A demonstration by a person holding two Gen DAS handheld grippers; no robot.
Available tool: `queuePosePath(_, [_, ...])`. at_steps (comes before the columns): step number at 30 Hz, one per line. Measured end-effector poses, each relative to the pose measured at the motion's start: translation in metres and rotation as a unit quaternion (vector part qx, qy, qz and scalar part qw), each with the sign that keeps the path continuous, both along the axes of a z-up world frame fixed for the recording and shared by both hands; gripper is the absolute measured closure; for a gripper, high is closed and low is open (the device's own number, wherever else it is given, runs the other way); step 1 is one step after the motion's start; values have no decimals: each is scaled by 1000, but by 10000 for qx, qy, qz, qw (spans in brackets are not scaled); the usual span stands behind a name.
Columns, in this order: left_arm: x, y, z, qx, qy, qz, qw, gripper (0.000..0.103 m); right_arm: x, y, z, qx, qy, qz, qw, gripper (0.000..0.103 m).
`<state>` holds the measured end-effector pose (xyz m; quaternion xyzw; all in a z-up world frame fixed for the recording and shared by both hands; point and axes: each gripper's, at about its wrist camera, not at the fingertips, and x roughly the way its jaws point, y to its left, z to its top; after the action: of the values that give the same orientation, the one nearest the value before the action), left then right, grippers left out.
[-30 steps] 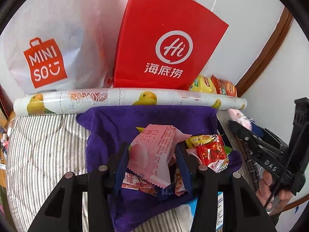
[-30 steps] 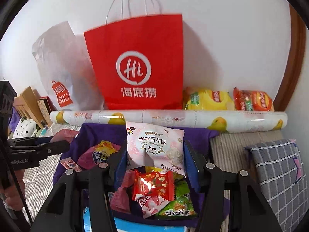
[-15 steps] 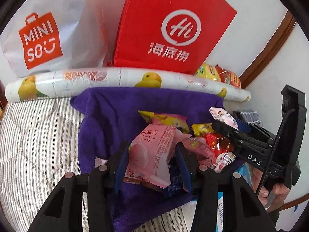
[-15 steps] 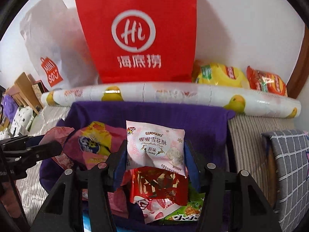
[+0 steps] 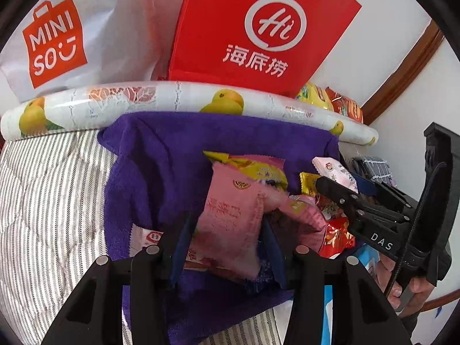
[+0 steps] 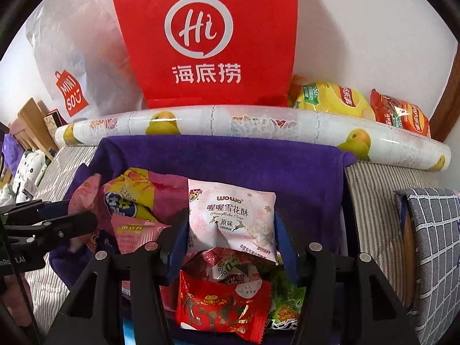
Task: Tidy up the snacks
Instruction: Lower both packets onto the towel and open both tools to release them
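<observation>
The left gripper is clamped on 1 pink snack packet, its blue pads pressing the packet's 2 side edges, so the packet's long axis runs away from the fingers, up and out over the purple towel. The right gripper holds 1 pale pink snowflake-crisp packet the same way, pads at its left and right edges, the packet standing upright above a loose heap of snacks. Both packets hang just above the towel, with its bare far stretch directly ahead of each set of fingers; judging by that, whichever packet goes down next only needs to go forward and down. The left gripper is nearer the towel's left half, the right nearer its right. Behind stand 2 carrier bags: 1 red paper bag, 1 white plastic bag. In front of them lies 1 fruit-printed roll, and 2 larger snack bags lie at the far right.
</observation>
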<state>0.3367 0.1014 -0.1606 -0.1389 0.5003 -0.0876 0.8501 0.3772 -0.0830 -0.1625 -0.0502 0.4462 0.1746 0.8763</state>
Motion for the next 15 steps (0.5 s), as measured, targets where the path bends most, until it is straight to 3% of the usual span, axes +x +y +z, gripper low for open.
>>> queuePosePath(5, [1,-3,-4,25,48,-13,10000,59,-3,3,-2,-134,-37,51,9999,46])
queuePosePath(15, [1,-3,-3,-65,60,-33,10000,57,-8,0,5,-294,-237,-83,9993,30])
